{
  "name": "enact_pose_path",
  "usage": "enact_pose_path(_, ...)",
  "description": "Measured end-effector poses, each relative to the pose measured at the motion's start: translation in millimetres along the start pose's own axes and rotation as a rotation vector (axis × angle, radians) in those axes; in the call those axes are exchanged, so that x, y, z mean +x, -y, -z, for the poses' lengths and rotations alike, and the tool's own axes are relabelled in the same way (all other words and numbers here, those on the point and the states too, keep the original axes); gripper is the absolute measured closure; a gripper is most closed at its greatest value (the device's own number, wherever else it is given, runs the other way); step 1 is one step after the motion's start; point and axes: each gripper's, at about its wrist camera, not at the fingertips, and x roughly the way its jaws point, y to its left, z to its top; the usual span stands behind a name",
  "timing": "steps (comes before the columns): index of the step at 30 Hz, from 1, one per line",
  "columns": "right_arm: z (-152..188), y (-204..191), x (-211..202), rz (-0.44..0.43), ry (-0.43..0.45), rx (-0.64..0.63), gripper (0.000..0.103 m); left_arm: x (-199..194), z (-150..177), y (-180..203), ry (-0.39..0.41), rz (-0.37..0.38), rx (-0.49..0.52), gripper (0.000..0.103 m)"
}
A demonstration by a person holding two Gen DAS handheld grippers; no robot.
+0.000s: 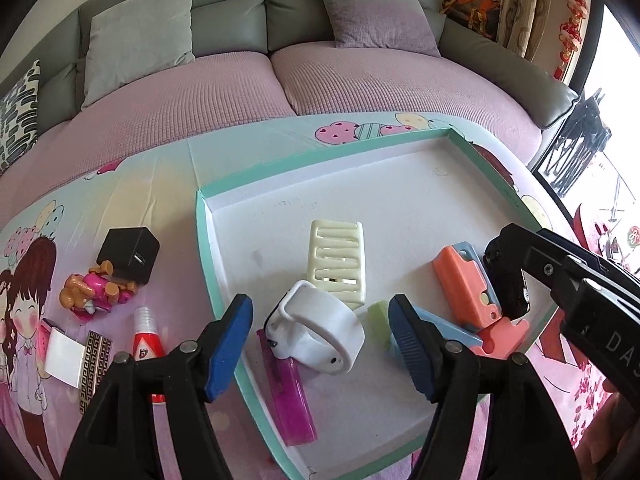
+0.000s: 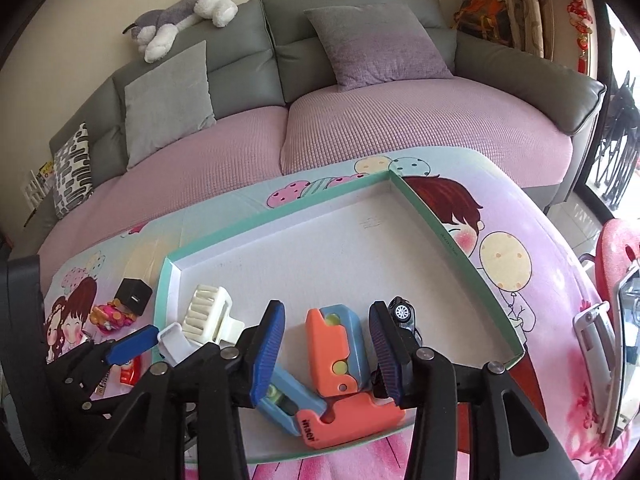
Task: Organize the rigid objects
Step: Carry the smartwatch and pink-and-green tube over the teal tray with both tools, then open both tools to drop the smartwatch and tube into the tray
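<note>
A shallow white tray with a teal rim [image 1: 204, 240] [image 2: 460, 248] lies on the cartoon tablecloth. In it are a cream hair claw [image 1: 338, 264] [image 2: 206, 314], a white watch band [image 1: 320, 328] [image 2: 174, 344], a purple lighter [image 1: 290, 396], two orange-and-blue gravity knife toys [image 1: 466, 292] [image 2: 338, 352] and a small black toy car [image 1: 514, 292] [image 2: 402, 314]. My left gripper [image 1: 320, 344] is open, with the watch band between its fingers. My right gripper [image 2: 328, 352] is open over one knife toy, with the car just outside its right finger [image 2: 386, 354].
Left of the tray lie a black charger cube [image 1: 128, 256], a pink figurine [image 1: 96, 292], a red-and-white tube [image 1: 148, 340] and a patterned card with a white piece [image 1: 94, 364]. A grey sofa with cushions [image 2: 360, 48] stands behind the table. A red chair [image 2: 616, 264] is at the right.
</note>
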Motion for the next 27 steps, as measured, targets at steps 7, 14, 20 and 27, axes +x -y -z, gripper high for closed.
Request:
enact_pose_path(7,-3.7,7.0,-8.6,-0.005,0.037,0.042,0.055,-13.2,-0.6,-9.7,0.019,-0.028,-0.019,0.030)
enact_pose_path(14,-3.0,8.7,-7.4,-0.004,0.036,0.045,0.055,-24.5,-1.4,-27.1,0.046,-0.053,-0.068,0.030)
enact_pose_path(20,-0.5,8.2,-0.7,0.006,0.015,0.036,0.055,-31.9,-0.9,-47.2,0.071,-0.073,-0.140,0.030)
enact_pose_path(27,1.7,4.6,7.8,0.018,-0.010,0.018,0.052,-34.1,0.1,-64.0,0.093,-0.120,-0.201,0.008)
